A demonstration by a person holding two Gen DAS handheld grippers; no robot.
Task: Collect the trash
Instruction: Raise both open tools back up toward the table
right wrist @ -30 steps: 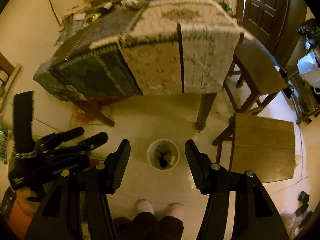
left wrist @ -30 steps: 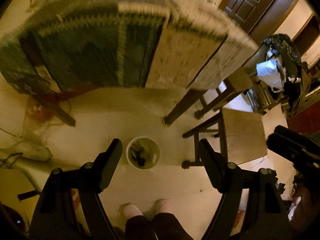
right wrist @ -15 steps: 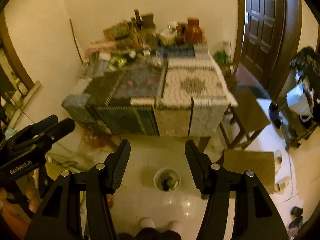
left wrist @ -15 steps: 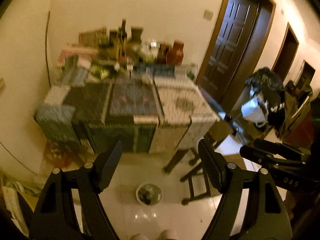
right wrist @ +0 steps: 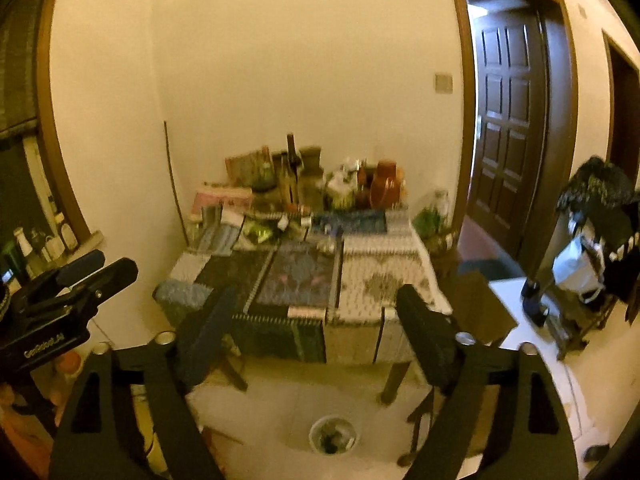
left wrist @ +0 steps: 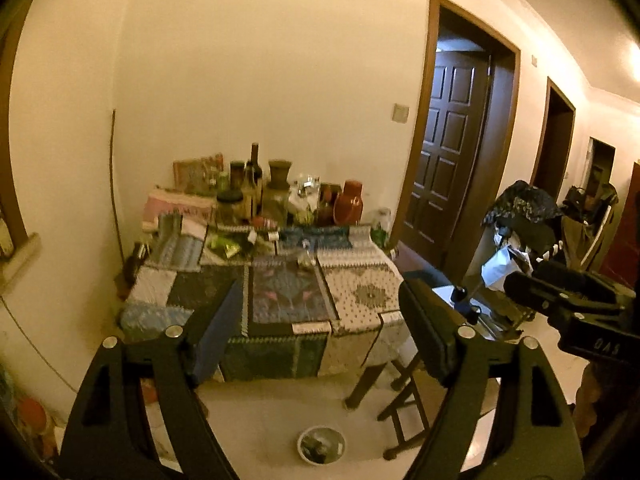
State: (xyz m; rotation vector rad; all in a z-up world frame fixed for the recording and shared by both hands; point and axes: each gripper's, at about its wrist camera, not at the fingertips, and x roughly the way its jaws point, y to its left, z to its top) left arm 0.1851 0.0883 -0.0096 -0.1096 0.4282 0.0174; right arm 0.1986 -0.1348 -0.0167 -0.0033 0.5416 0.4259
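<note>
Cream-walled room, dim yellow light, dark panelled door [left wrist: 448,152] at right; cluttered tabletop [left wrist: 360,300] under a patchwork cloth, crowded at the back with bottles and jars [left wrist: 256,188]. On the floor before it, one small white trash bin [left wrist: 321,445], round, open-topped, dark scraps inside, beside a stool [left wrist: 404,408]. My left tongs [left wrist: 320,332]: jaws opening, nothing between them. My right tongs [right wrist: 316,328]: jaws opening, likewise empty. Trash candidates: green wrappers [left wrist: 224,245] and small litter mid-tabletop, blurred, not surely identified. Risks, as I judge them: reaching among the tight-packed glassware could topple a bottle; dim, smeared views could make me grab a keeper instead of rubbish; the bin's narrow mouth invites a missed drop.
</note>
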